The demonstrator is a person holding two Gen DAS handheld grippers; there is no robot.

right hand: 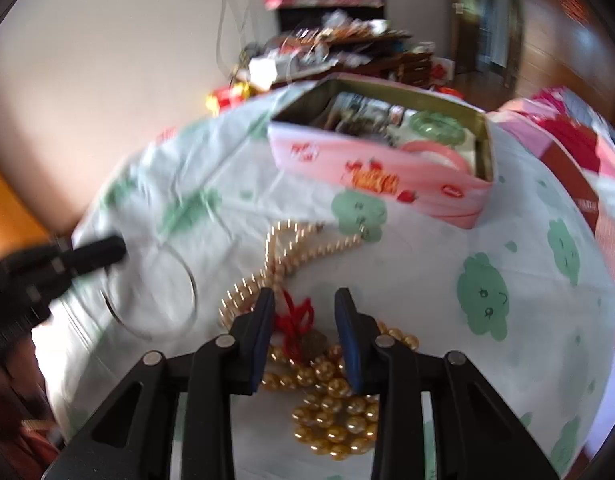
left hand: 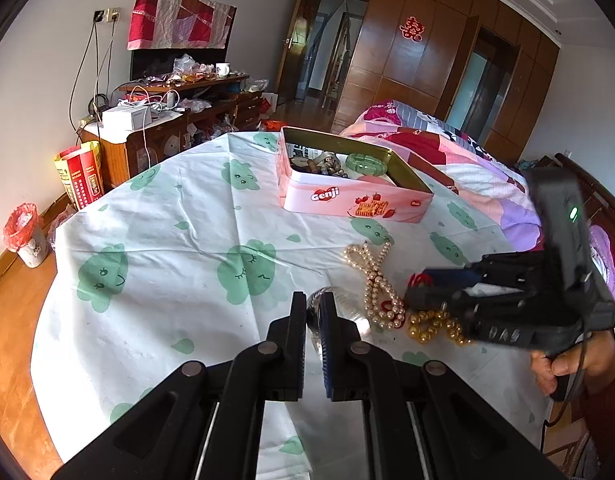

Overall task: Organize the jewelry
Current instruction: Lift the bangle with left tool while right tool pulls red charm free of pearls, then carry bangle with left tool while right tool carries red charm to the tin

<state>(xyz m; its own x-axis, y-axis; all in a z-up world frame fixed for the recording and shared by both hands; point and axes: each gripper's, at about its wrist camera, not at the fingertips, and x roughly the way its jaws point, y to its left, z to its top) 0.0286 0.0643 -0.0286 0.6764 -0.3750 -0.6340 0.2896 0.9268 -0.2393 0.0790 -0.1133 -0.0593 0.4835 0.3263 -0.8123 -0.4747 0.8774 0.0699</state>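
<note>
Here, tin (left hand: 349, 200): open on table (left hand: 155, 240), green bangle (left hand: 366, 161) inside.
Left hand-held gripper (left hand: 312, 310): clamped on clear bangle (right hand: 155, 292).
Right hand-held gripper (right hand: 305, 316): parted, over red cord (right hand: 295, 316) and gold beads (right hand: 335, 420); pearl necklace (left hand: 373, 280) beside.
Right view only: pink ring (right hand: 435, 152) in tin.

Left gripper (left hand: 313, 312) jaws nearly closed; right gripper (right hand: 305, 314) jaws apart.
</note>
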